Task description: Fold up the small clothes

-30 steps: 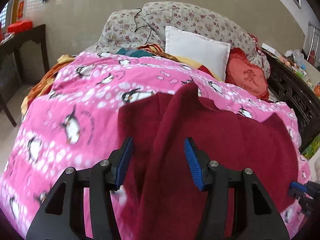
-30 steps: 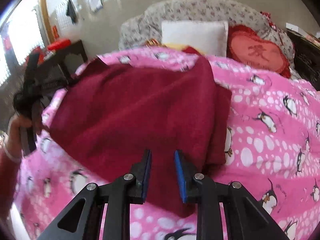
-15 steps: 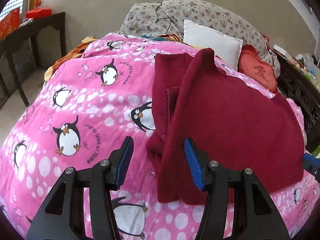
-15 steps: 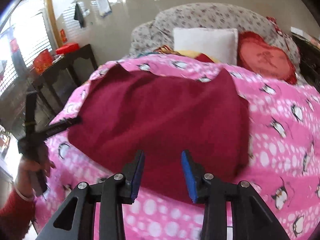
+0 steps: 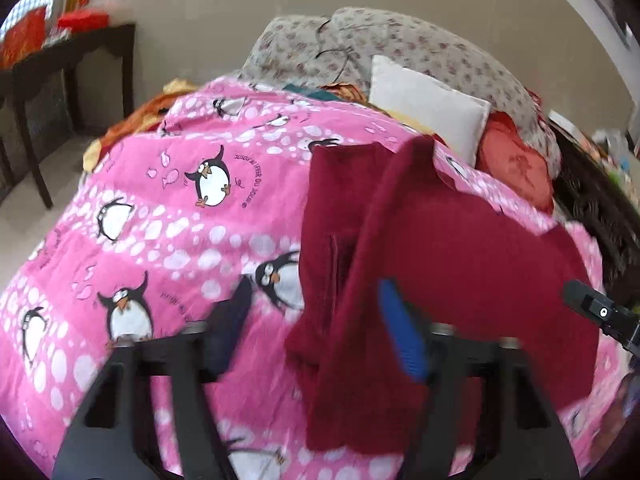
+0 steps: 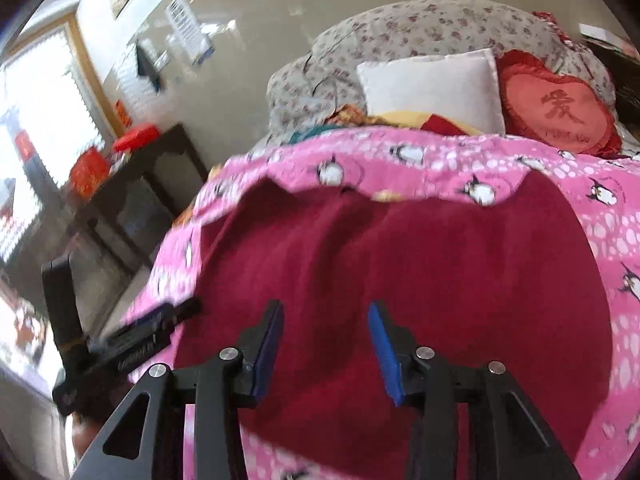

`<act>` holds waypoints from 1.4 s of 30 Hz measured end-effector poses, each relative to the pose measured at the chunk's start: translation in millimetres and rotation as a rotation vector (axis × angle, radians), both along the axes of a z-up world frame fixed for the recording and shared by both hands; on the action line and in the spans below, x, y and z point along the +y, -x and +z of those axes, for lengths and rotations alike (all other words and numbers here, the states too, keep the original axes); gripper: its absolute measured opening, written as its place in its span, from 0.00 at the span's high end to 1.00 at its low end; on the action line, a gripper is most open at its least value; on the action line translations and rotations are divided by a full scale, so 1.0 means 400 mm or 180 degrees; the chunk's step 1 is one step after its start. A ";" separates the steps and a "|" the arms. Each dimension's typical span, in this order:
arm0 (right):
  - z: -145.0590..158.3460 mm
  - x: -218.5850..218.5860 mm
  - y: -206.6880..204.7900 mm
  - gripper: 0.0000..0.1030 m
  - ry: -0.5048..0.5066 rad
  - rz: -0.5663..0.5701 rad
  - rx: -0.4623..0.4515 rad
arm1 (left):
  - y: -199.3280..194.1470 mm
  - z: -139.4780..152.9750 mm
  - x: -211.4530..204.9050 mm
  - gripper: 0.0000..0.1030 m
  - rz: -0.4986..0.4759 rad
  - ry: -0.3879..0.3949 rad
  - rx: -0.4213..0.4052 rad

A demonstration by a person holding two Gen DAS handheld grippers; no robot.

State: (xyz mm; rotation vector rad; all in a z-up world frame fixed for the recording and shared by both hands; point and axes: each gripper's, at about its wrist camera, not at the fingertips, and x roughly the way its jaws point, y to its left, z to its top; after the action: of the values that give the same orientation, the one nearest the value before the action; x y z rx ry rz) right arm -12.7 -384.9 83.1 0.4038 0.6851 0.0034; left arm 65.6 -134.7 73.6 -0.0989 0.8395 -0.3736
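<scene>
One fold laid, more to go

One fold seems made on the dark red garment: it lies on the pink penguin quilt, toward the quilt's right side, with a doubled layer showing along its left edge. By my reading the garment is only partly folded — further folds and tidying remain. Left gripper hangs wide open, holding nothing, its fingers straddling that left edge. Right gripper is likewise spread and empty — poised above the cloth's near edge.
</scene>
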 end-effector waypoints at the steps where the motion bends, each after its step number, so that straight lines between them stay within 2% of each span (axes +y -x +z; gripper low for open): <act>1: 0.003 -0.005 -0.025 0.55 -0.0040 -0.0002 0.0006 | -0.025 -0.004 -0.010 0.25 0.0029 0.0041 0.0152; 4: 0.006 -0.005 -0.105 0.55 -0.0137 0.0077 0.0010 | -0.053 -0.013 -0.027 0.25 0.0063 0.0179 0.0338; 6: 0.002 -0.010 -0.120 0.55 -0.0215 0.0046 -0.0088 | -0.049 -0.024 -0.022 0.25 0.0184 0.0301 0.0274; 8: -0.007 -0.018 -0.125 0.55 -0.0314 -0.0002 -0.0214 | -0.047 -0.049 -0.027 0.25 0.0161 0.0274 0.0236; 9: -0.009 -0.017 -0.133 0.55 -0.0301 -0.0041 -0.0185 | -0.046 -0.056 -0.029 0.25 0.0115 0.0264 0.0211; 13: -0.015 0.007 -0.156 0.55 -0.0264 0.0158 -0.0131 | -0.034 -0.054 -0.011 0.25 0.0026 0.0314 0.0077; 16: -0.016 0.028 -0.156 0.55 -0.0365 0.0271 -0.0155 | -0.026 -0.053 0.005 0.25 0.0001 0.0317 -0.0027; 22: 0.003 0.088 -0.154 0.54 -0.0234 0.0419 -0.0314 | -0.020 -0.029 0.041 0.25 0.0008 0.0533 -0.0136; 25: 0.003 0.130 -0.193 0.53 -0.0157 0.0417 -0.0224 | -0.020 -0.024 0.046 0.25 0.0008 0.0494 -0.0183; 29: -0.003 0.170 -0.285 0.52 -0.0146 0.0525 -0.0046 | -0.026 -0.020 0.063 0.25 -0.0054 0.0530 -0.0118; 33: -0.034 0.184 -0.386 0.52 -0.0178 0.0448 0.0239 | -0.031 -0.015 0.077 0.25 -0.0036 0.0475 -0.0130; 34: -0.037 0.187 -0.402 0.55 -0.0150 0.0495 0.0228 | -0.033 -0.015 0.080 0.25 -0.0045 0.0482 -0.0109; 35: -0.034 0.188 -0.408 0.77 -0.0087 0.0512 0.0175 | -0.036 -0.015 0.084 0.25 -0.0051 0.0489 -0.0092; 36: -0.024 0.186 -0.409 0.94 -0.0012 0.0494 0.0115 | -0.039 -0.016 0.088 0.25 -0.0040 0.0492 -0.0070; 39: 0.030 0.199 -0.389 0.94 0.0089 0.0605 -0.0140 | -0.043 -0.017 0.105 0.25 -0.0004 0.0586 -0.0012; 42: 0.040 0.240 -0.403 0.94 0.0299 0.0679 -0.0165 | -0.046 -0.017 0.114 0.25 0.0008 0.0683 0.0021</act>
State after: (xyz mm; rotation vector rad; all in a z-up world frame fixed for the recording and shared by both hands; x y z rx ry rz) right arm 148.7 -288.9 99.3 0.2382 0.6718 0.1824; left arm 84.1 -89.1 66.7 -0.3004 0.8039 -0.4605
